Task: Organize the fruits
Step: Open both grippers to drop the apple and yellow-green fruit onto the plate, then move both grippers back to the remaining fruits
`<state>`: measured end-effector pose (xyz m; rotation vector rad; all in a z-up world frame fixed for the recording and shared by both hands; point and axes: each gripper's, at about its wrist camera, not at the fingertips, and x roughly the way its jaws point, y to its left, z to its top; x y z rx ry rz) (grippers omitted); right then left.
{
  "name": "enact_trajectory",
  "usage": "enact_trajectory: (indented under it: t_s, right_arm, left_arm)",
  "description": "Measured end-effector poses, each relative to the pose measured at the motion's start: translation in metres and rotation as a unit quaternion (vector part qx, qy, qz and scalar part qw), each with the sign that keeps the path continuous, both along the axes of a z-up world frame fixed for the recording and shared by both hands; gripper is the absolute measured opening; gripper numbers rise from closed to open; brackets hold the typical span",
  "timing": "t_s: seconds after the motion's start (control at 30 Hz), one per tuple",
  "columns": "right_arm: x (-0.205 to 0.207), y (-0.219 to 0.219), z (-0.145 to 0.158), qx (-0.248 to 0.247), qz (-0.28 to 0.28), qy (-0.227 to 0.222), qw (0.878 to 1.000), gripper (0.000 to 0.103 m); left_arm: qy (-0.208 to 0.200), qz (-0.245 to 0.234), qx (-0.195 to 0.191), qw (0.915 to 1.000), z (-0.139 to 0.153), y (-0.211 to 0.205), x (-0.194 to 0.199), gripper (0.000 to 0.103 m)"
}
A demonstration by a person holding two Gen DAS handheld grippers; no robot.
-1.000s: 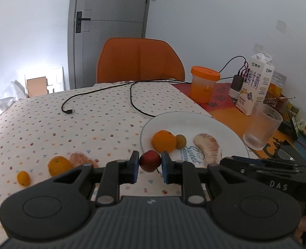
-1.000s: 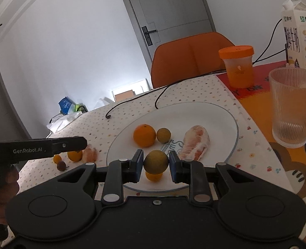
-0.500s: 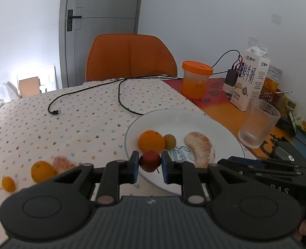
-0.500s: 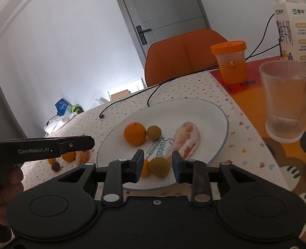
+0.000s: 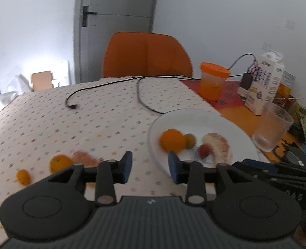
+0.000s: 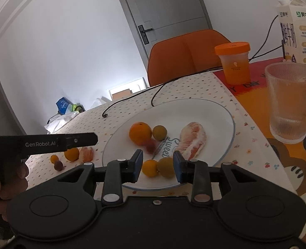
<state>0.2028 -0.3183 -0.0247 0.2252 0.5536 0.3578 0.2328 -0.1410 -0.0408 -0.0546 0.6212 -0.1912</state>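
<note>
Both tools now empty, fruit released onto white plate (image 6: 225, 112)

Left gripper (image 5: 149, 167) jaws spread; its small red fruit (image 5: 203, 151) lies blurred on plate beside orange (image 5: 172, 140). Right gripper (image 6: 158, 166) gaping, brown-green fruit (image 6: 166, 167) at plate's near edge. Only right view shows dark fruit (image 6: 58, 165) left of plate on dotted tablecloth (image 5: 49, 124); orange chair (image 5: 146, 56) beyond plate

Six fruits lie on one plate (image 6: 225, 112), four on the tablecloth (image 6: 132, 105).
</note>
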Motion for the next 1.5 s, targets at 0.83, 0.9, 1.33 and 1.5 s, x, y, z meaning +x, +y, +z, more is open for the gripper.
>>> enact_trajectory:
  t_s: [0.83,0.9,1.33,1.5]
  right_arm:
    - [-0.007,0.045,0.012,-0.019,0.032,-0.019,0.999,0.079]
    - [-0.006,0.049,0.012,-0.019,0.035,-0.018,0.999,0.079]
    - [-0.004,0.078,0.011,-0.028,0.06,-0.018,0.998,0.088]
    - [-0.003,0.087,0.012,-0.03,0.072,-0.021,0.997,0.087]
  left_arm:
    - [0.004,0.082,0.012,0.9965,-0.005,0.072,-0.036,0.086]
    - [0.006,0.087,0.01,0.9961,-0.007,0.078,-0.038,0.086]
    - [0.016,0.101,-0.004,0.9948,-0.018,0.106,-0.046,0.086]
    - [0.016,0.109,-0.009,0.9939,-0.022,0.114,-0.044,0.084]
